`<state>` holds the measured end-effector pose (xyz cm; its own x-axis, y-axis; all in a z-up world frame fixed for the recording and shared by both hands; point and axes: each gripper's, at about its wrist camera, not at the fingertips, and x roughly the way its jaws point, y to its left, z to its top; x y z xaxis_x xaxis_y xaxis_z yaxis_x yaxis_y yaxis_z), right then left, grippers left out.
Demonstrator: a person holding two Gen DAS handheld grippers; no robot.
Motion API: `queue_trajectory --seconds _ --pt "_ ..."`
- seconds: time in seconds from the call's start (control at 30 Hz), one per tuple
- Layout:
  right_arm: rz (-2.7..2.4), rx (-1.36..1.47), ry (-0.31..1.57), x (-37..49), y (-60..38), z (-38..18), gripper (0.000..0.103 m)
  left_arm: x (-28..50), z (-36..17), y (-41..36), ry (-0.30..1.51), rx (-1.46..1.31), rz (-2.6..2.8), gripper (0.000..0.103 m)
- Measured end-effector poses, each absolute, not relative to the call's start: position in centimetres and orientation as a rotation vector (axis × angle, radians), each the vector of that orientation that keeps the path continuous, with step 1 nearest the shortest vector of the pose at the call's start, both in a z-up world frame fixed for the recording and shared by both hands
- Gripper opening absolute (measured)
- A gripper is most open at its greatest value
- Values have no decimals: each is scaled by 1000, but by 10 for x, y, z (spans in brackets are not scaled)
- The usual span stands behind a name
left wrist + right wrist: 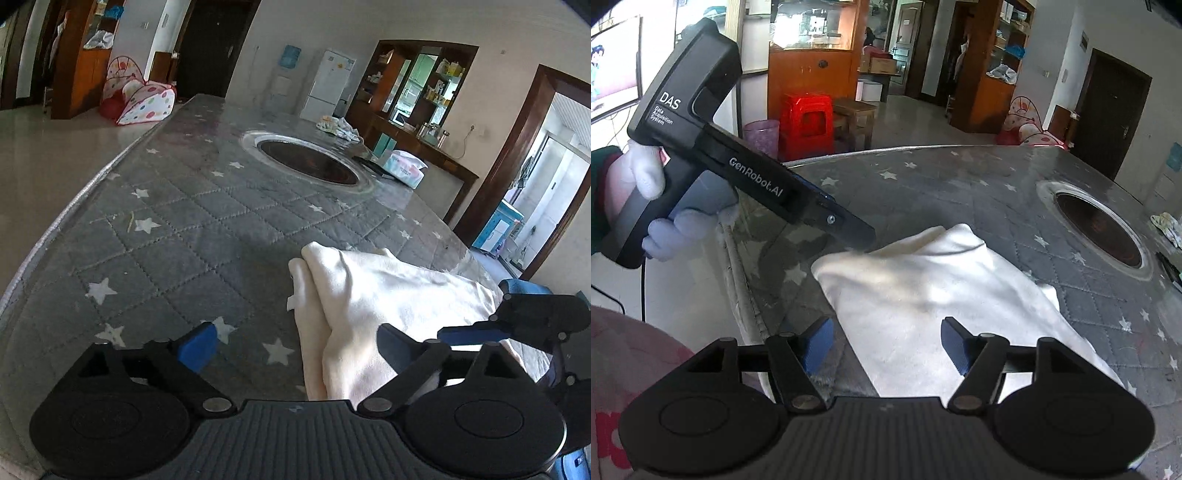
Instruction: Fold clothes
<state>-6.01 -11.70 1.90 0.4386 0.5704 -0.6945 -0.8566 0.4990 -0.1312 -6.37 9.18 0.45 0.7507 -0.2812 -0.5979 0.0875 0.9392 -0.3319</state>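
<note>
Cloth [923, 295], one white folded piece, lies at the near edge of the table [177, 229], which carries a grey star-quilted cover. We see two grippers. Right gripper [886, 341]: fingers spread wide, holding nothing, the cloth between and beyond the blue pads [820, 345]. Left gripper [295, 345]: fingers also wide, the cloth's folded edge between them, the right pad over the fabric; we cannot tell whether it touches. Left of the cloth the cover is open up to the rounded table edge. Farther off sits one round opening [308, 158] at table centre, then one tissue pack [404, 168]
</note>
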Motion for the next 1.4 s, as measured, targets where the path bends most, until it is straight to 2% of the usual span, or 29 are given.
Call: queue_trajectory --seconds 0.37,0.93,1.2,1.4 --pt "834 -293 680 -20 -133 9 66 -37 9 74 685 -250 -216 97" --pt "608 -15 691 26 -209 6 70 -15 -9 60 752 -145 -158 97" --pt "627 -7 693 44 -190 2 70 -14 -9 60 755 -140 -157 97" --pt "574 36 674 38 -212 8 70 -14 -8 59 759 -130 -157 97"
